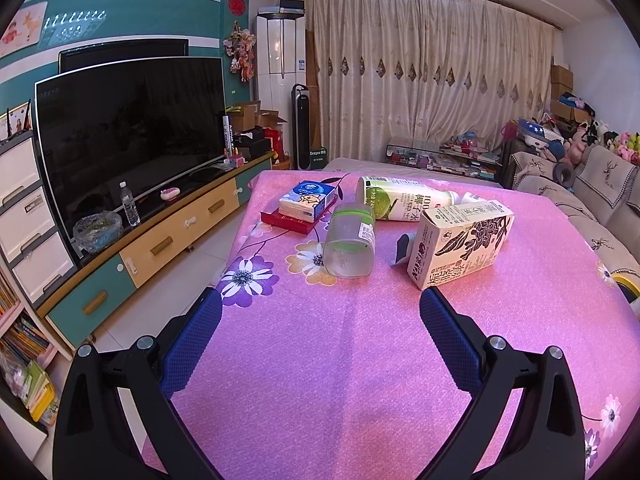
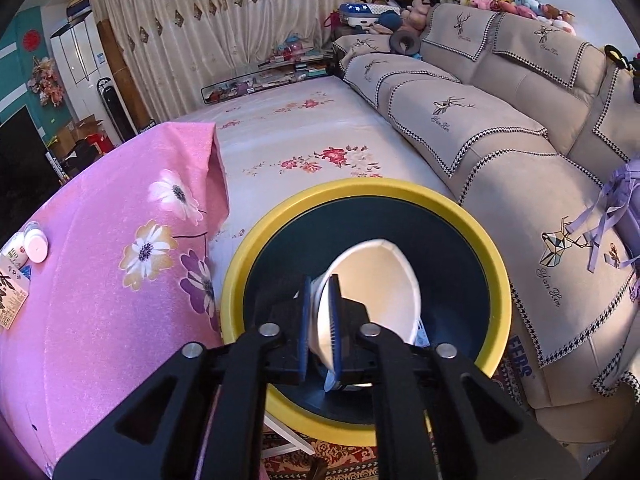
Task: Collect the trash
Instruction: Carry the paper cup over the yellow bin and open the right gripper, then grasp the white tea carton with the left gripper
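Left wrist view: left gripper (image 1: 320, 300) hangs over the pink flowered tablecloth (image 1: 320, 360), blue-padded fingers (image 1: 192, 332) spread wide, nothing between them.

Trash on the cloth, all lying on their sides:
- clear plastic jar with green band (image 1: 351, 242), at 12 o'clock from the gripper, base toward the camera
- cream carton with black flower print (image 1: 464, 240), at 1 o'clock, its near corner just beside the right finger tip
- green-and-white plastic drink bottle (image 1: 404, 202), beyond both, cap pointing to 3 o'clock

A small grey piece (image 1: 404, 246) lies between jar and carton; what it is I cannot tell. At 11 o'clock a blue-and-white tissue pack (image 1: 308, 200) sits on a flat red box (image 1: 294, 222).

Right wrist view: right gripper (image 2: 320, 320) points down into the round yellow-rimmed bin with dark interior (image 2: 256, 240), which stands at 3 o'clock of the table edge, between table and beige sofa (image 2: 500, 140). A squashed white paper cup (image 2: 376, 276) sits between the blue pads, over the bin opening. Jaws stand narrowly apart; both pads appear to touch the cup wall, though whether they press on it I cannot tell.
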The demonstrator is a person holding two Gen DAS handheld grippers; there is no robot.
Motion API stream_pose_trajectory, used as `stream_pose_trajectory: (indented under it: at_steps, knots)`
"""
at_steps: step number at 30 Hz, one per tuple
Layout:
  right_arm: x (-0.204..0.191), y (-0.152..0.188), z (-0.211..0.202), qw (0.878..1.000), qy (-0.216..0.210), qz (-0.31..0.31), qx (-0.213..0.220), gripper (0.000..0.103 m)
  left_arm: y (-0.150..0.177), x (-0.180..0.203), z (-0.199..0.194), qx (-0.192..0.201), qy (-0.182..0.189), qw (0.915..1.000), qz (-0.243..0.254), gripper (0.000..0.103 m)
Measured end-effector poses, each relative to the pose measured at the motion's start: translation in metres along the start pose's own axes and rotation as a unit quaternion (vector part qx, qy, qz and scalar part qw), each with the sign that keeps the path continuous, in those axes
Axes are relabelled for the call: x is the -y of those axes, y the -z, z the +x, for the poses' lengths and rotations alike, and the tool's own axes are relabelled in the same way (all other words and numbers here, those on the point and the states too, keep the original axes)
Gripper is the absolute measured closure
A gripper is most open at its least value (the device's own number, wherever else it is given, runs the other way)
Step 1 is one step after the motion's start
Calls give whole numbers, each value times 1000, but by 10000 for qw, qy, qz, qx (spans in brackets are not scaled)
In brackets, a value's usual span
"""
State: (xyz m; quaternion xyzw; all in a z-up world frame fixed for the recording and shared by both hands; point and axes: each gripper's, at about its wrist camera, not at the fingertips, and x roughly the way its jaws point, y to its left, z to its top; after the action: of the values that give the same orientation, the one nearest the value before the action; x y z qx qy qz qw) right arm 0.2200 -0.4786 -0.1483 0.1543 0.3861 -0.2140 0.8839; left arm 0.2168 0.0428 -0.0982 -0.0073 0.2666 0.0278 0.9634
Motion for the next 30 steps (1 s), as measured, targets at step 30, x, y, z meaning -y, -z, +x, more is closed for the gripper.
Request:
stream_pose_trajectory:
  at_steps: [30]
  knots:
    - [-80,25,-75,9819,-589,-537,1720,40,-46,68,67,-679,1248,9834,1125,5]
